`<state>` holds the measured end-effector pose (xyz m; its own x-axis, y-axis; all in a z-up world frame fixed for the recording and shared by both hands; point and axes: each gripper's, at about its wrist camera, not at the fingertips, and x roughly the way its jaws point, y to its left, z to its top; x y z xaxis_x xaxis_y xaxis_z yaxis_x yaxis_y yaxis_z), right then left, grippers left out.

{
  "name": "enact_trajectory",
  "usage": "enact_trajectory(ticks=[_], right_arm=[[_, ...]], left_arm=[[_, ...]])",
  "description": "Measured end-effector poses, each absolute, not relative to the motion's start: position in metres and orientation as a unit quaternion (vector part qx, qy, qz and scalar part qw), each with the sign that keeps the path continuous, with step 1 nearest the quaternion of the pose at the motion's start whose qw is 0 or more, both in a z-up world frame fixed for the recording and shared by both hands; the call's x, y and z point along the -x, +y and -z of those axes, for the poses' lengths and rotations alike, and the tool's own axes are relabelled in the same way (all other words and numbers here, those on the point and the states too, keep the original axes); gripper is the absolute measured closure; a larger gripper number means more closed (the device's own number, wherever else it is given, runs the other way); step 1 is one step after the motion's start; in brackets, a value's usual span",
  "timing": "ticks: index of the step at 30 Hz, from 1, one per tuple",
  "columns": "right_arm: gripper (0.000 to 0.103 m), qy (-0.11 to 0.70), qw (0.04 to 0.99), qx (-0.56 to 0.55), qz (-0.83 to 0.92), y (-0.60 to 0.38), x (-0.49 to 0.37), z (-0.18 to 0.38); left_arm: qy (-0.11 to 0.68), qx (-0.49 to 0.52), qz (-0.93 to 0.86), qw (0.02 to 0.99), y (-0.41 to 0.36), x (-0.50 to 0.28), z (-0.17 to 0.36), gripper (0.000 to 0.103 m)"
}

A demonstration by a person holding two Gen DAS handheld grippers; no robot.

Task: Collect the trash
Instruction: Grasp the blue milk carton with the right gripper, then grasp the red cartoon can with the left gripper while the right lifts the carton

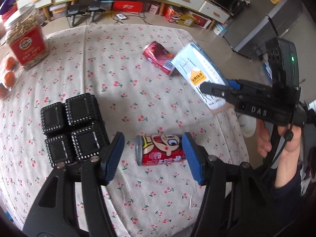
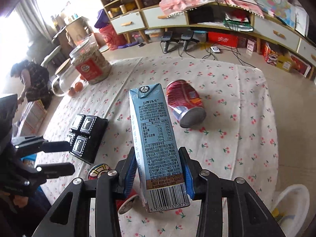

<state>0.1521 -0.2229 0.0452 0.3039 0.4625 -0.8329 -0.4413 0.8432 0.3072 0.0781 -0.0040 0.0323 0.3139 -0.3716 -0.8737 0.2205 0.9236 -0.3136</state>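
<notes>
My right gripper (image 2: 159,172) is shut on a blue milk carton (image 2: 156,144) and holds it above the cherry-print tablecloth (image 2: 237,138); the carton (image 1: 199,73) and that gripper (image 1: 209,87) also show at the right of the left wrist view. My left gripper (image 1: 153,156) is open, its blue pads either side of a red cartoon can (image 1: 161,150) lying on its side. That can (image 2: 110,185) lies partly hidden under the carton in the right wrist view. A crushed red can (image 1: 158,56) (image 2: 185,102) lies farther back.
A black four-cell box (image 1: 71,128) (image 2: 86,134) sits left of the cartoon can. A jar with a red label (image 1: 24,39) (image 2: 89,65) and oranges (image 1: 8,77) stand at the far left. A white bin (image 2: 290,203) is beside the table at right.
</notes>
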Motion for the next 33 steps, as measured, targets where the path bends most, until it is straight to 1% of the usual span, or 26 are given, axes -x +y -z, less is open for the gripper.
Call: enact_trajectory(ticks=[4, 11, 14, 19, 22, 27, 30, 33], right_arm=[[0.061, 0.513, 0.813, -0.046, -0.271, -0.246, -0.147, -0.057], [0.061, 0.505, 0.818, -0.068, -0.269, -0.264, -0.142, -0.070], [0.061, 0.505, 0.818, -0.072, -0.267, -0.269, -0.141, -0.070], [0.061, 0.499, 0.820, -0.081, -0.268, -0.276, -0.141, -0.074], [0.061, 0.497, 0.821, -0.085, -0.266, -0.280, -0.140, -0.076], [0.061, 0.496, 0.823, -0.090, -0.264, -0.287, -0.140, -0.077], [0.061, 0.494, 0.824, -0.094, -0.261, -0.291, -0.140, -0.079], [0.061, 0.493, 0.825, -0.097, -0.259, -0.294, -0.139, -0.079]], left_arm=[[0.569, 0.027, 0.226, 0.790, -0.029, -0.069, -0.025, 0.041], [0.569, -0.049, 0.263, 0.778, -0.055, -0.052, -0.023, 0.041], [0.562, -0.113, 0.303, 0.761, -0.073, -0.039, -0.019, 0.035], [0.557, -0.175, 0.307, 0.752, -0.088, -0.037, -0.009, 0.034], [0.560, -0.199, 0.287, 0.751, -0.088, -0.047, -0.001, 0.034], [0.544, -0.231, 0.282, 0.756, -0.093, -0.055, 0.003, 0.028], [0.539, -0.257, 0.271, 0.755, -0.097, -0.060, 0.009, 0.028], [0.555, -0.259, 0.268, 0.743, -0.097, -0.069, 0.020, 0.028]])
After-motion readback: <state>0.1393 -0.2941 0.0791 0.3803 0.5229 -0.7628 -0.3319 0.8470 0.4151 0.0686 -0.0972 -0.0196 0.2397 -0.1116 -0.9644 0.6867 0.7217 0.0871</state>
